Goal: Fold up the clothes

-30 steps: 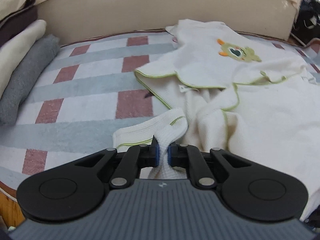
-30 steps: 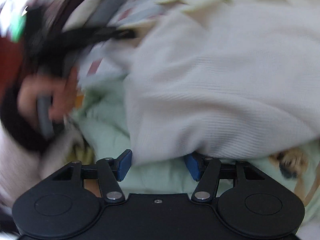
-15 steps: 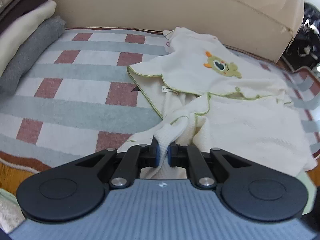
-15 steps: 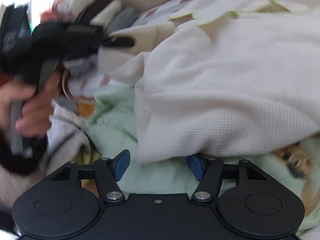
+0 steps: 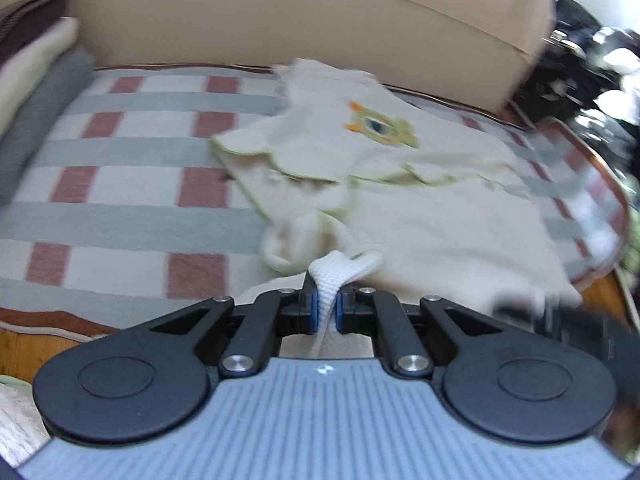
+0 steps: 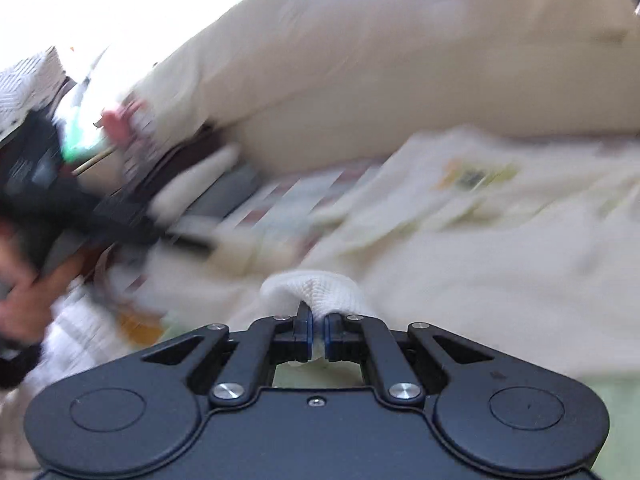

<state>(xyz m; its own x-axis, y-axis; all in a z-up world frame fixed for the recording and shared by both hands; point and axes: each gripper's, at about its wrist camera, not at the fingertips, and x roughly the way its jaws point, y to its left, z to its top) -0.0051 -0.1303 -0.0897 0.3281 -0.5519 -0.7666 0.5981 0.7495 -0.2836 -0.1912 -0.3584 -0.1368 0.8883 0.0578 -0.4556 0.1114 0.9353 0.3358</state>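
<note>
A beige sofa back [image 5: 304, 20] rises behind a checked blanket [image 5: 132, 184]; wood floor [image 5: 24, 340] below.

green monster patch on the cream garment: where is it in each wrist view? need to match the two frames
Left wrist: monster patch sits upper centre, on the cream garment spread over the checked blanket.
Right wrist: the patch is right of centre, mid height, heavily blurred.
Shared landmark: the beige headboard behind the garment.

The garment [image 5: 400, 200] lies on the blanket [image 5: 120, 208], right of the folded pile [image 5: 36, 92]; the cushion [image 5: 304, 20] stands behind both.
</note>
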